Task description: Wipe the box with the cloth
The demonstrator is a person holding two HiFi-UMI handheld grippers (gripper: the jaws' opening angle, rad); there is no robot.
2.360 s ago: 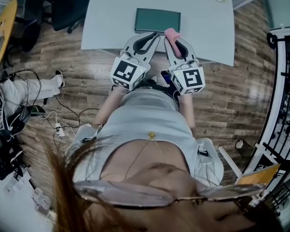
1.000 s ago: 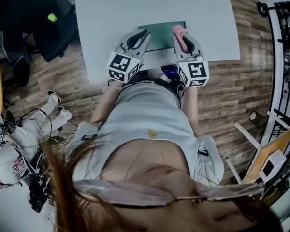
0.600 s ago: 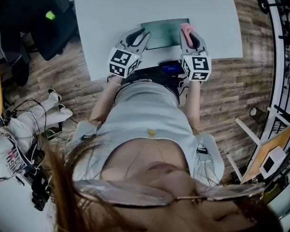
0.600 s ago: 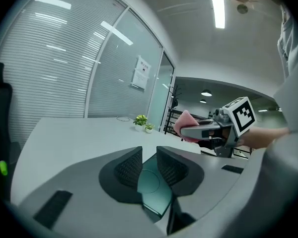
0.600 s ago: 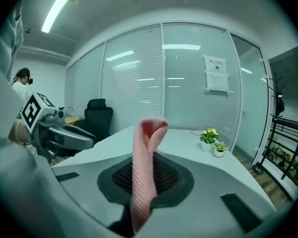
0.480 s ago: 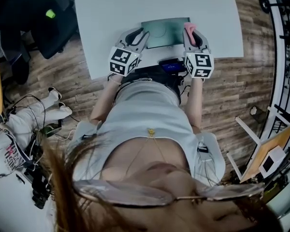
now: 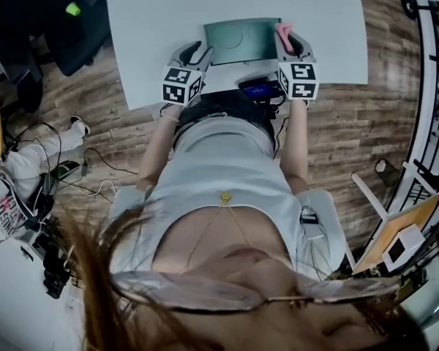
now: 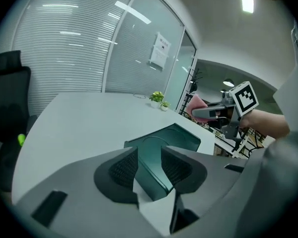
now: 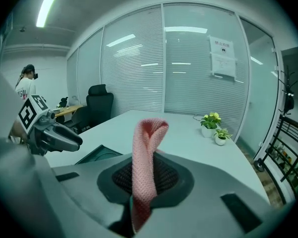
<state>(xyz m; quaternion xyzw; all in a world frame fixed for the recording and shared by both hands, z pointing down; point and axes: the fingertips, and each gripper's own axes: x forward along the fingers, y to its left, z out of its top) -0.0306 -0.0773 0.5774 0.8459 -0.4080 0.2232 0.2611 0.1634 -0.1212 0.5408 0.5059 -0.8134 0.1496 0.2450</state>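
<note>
Left gripper (image 7: 196,48) first: its jaws stand apart, having just been opening. The left gripper view shows the near corner of the dark green, flat rectangular box (image 8: 171,139) in the gap between them. Neither ribbed pad presses on the box (so nothing is gripped on that side). The right gripper (image 7: 291,42) is pressed together on the pink knitted cloth (image 9: 148,143). The folded strip stands up out of the jaws with its free end curling over in the air.

The box lies flat in the upper middle of the head view, on the pale grey table (image 7: 161,13) close to its near edge. The two grippers flank it: the left one's tips are at its left edge and the right one's at its right edge. In the right gripper view the box shows only as a dark sliver at lower left, and the cloth looks clear of it, touching nothing but the jaws that pinch it.

As for progress, the cloth is already in hand and both grippers are at the box, so the fetching seems done. The wiping itself looks not yet begun, since no part of the cloth rests on the lid. What remains, by my reading, is to steady the box on the left (the spread jaws suggest that). The cloth then has to go down onto the top and be drawn across it.
</note>
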